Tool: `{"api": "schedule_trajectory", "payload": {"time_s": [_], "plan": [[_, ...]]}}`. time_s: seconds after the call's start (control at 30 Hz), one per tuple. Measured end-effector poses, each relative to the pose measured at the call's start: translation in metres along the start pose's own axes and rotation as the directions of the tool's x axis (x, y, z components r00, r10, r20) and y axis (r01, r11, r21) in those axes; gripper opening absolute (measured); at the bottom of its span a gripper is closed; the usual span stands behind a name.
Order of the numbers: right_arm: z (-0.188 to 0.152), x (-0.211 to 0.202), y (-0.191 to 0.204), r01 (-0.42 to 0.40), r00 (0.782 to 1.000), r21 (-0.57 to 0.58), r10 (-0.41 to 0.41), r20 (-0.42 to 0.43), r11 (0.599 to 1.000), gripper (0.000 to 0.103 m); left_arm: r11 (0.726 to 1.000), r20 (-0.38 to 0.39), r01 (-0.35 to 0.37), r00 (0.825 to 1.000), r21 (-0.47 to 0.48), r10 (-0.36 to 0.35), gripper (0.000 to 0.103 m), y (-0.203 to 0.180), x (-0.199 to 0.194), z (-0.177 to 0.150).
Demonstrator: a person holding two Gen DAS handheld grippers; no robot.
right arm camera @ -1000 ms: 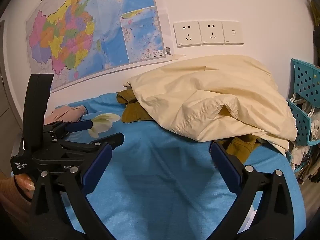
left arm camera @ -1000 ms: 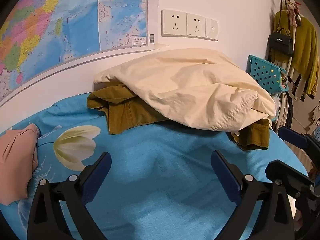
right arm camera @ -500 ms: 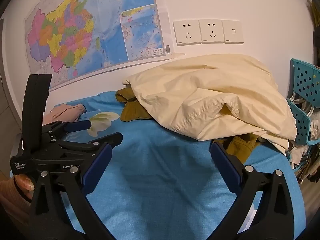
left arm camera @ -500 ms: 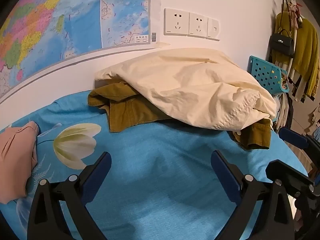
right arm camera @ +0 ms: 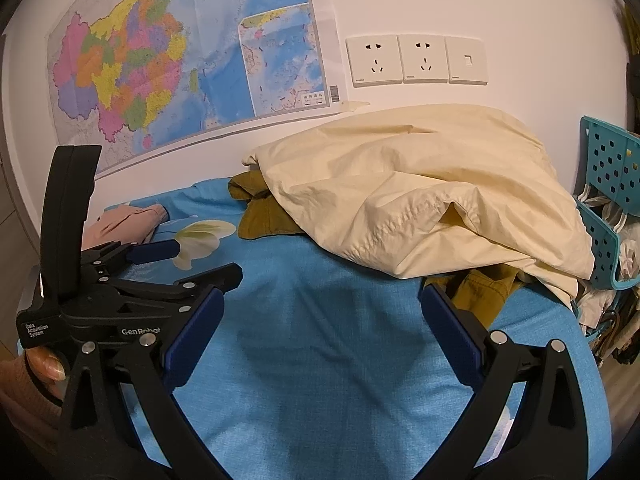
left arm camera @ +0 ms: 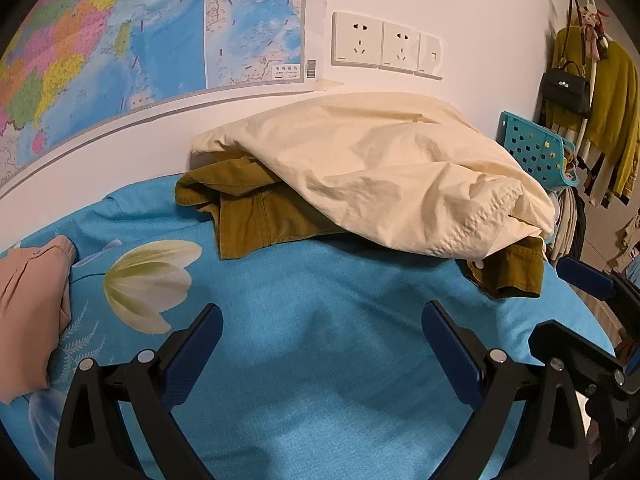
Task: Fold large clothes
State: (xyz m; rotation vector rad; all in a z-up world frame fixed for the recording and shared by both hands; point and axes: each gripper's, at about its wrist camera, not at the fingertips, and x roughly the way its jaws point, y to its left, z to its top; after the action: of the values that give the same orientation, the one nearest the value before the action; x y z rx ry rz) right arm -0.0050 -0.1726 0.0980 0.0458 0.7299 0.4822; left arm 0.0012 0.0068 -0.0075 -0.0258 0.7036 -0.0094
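A crumpled cream garment [left arm camera: 392, 176] [right arm camera: 432, 196] lies heaped against the wall at the far side of the bed, on top of an olive-brown garment [left arm camera: 256, 212] [right arm camera: 264, 216] whose cuff [left arm camera: 508, 272] sticks out at the right. My left gripper [left arm camera: 322, 328] hovers open over the blue sheet [left arm camera: 320, 360], short of the heap, holding nothing. My right gripper [right arm camera: 320, 312] is also open and empty over the sheet, its right finger [right arm camera: 448, 328] close to the olive cuff. The left gripper shows in the right wrist view as a black body [right arm camera: 100, 280] at the left.
A folded pink garment [left arm camera: 28, 304] lies at the left of the bed beside a printed tulip [left arm camera: 148, 276]. A map [right arm camera: 180, 60] and wall sockets [right arm camera: 416, 60] are behind the heap. A teal perforated rack [right arm camera: 608, 192] and hanging clothes [left arm camera: 600, 120] stand off the bed's right side.
Both grippers have drifted slightly forward toward the heap; the view shifts a little. Neither has touched cloth, and both stay open.
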Motion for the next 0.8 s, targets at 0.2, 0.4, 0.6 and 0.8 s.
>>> {"api": "schedule_trajectory", "payload": {"time_s": [0.2, 0.4, 0.6, 0.8], "plan": [[0.0000, 0.0004, 0.0007, 0.001, 1.000, -0.003, -0.001, -0.002, 1.000, 0.097, 1.000, 0.002, 0.001, 1.000, -0.005, -0.001, 0.096, 0.0013, -0.0004, -0.0009], [0.0001, 0.0011, 0.0020, 0.002, 1.000, -0.011, -0.002, -0.005, 1.000, 0.097, 1.000, -0.002, 0.001, 1.000, -0.011, -0.001, 0.096, 0.0030, 0.0006, -0.0008], [0.0011, 0.0024, 0.0033, 0.003, 1.000, -0.014, -0.003, -0.006, 1.000, 0.097, 1.000, -0.002, -0.001, 1.000, -0.017, 0.001, 0.096, 0.0043, 0.0005, -0.0010], [0.0027, 0.0023, 0.0043, 0.002, 1.000, -0.025, -0.003, -0.006, 1.000, 0.097, 1.000, -0.007, -0.005, 1.000, -0.019, 0.005, 0.096, 0.0056, 0.0022, -0.0010]]}}
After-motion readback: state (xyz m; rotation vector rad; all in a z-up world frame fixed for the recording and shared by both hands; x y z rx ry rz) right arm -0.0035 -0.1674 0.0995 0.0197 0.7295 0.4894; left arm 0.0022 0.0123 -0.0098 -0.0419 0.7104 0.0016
